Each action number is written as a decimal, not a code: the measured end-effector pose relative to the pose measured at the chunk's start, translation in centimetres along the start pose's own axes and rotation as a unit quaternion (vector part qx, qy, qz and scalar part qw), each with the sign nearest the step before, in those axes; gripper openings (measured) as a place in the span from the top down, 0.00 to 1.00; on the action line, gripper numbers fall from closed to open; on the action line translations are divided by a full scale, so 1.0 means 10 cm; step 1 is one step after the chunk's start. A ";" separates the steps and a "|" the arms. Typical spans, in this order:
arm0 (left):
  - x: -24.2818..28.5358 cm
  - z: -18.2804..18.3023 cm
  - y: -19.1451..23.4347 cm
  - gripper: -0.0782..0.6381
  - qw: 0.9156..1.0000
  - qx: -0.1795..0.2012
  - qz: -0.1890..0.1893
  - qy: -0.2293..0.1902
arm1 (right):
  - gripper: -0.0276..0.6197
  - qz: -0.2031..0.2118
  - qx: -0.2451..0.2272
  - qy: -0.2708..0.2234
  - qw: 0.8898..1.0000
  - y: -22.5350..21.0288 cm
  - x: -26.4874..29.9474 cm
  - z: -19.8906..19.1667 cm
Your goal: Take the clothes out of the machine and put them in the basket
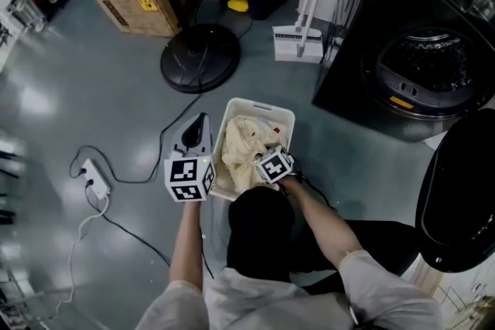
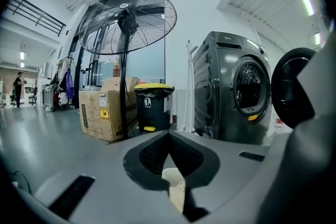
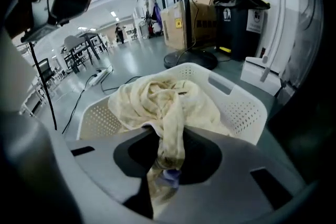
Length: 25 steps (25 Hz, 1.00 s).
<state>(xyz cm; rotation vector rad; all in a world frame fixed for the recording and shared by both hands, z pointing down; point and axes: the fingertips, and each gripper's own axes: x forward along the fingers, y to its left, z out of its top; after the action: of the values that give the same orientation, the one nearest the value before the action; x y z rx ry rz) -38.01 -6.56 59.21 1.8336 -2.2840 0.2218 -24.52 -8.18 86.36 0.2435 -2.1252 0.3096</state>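
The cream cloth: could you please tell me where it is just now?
In the head view the cloth lies in the white basket at centre, on the floor left of the washer; one end is pinched in the right tool.

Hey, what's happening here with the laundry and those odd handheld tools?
A person is unloading a washing machine with a two-jaw gripper in each hand. The right gripper is clamped on a cream cloth that lies bunched in the white basket on the floor. The left gripper is beside the basket, jaws together. The machine's door hangs open; whether clothes remain in the drum can't be told.
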 end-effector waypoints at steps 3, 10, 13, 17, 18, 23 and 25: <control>0.02 0.01 -0.04 0.87 1.000 0.003 -0.004 0.001 | 0.80 0.007 -0.005 0.016 1.000 0.04 0.05 -0.11; 0.12 0.04 -0.23 0.87 1.000 0.007 -0.025 -0.001 | 0.57 0.015 0.015 -0.040 0.999 -0.02 -0.12 0.09; 0.20 0.05 -0.34 0.87 0.999 0.006 -0.038 -0.001 | 0.47 0.009 0.019 -0.110 0.994 -0.08 -0.37 0.33; 0.35 0.13 -0.59 0.87 0.998 0.008 -0.065 -0.005 | 0.47 -0.055 0.032 -0.210 0.976 -0.48 -0.88 0.68; 0.39 0.14 -0.65 0.87 0.997 0.009 -0.072 -0.006 | 0.47 -0.069 0.042 -0.228 0.970 -0.60 -1.02 0.75; 0.54 0.24 -0.94 0.87 0.995 0.013 -0.101 -0.012 | 0.54 -0.145 0.084 -0.306 0.937 -1.21 -1.75 0.87; 0.60 0.29 -1.06 0.87 0.993 0.016 -0.114 -0.015 | 0.58 -0.179 0.100 -0.327 0.922 -1.45 -2.07 0.85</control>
<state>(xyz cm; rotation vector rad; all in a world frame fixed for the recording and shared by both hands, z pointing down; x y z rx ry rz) -29.10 -15.24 57.83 2.1052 -2.0773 0.1966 -15.86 -23.50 66.29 0.9576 -2.6351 0.2478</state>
